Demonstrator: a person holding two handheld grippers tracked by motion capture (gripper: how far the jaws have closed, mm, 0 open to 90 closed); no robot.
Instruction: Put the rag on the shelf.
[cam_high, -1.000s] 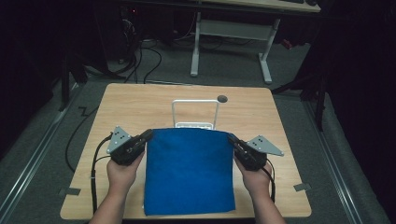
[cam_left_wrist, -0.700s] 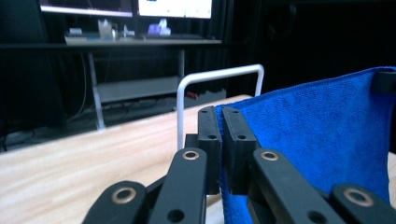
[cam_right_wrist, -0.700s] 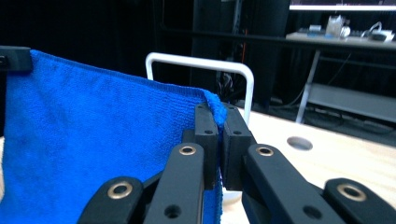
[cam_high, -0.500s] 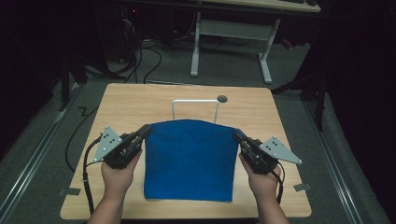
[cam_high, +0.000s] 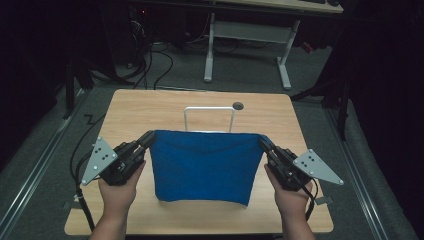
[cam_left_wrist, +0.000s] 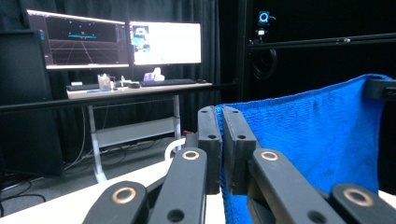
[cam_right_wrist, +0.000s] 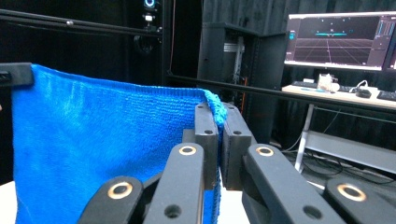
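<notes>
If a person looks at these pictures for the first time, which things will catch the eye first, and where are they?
First comes the bright blue cloth, held up over the middle of the wooden table and hanging like a curtain. The left gripper pinches its upper left corner and the right gripper its upper right corner. Just behind the cloth stands a thin white rack, and lit monitors glow on a desk farther back.
</notes>
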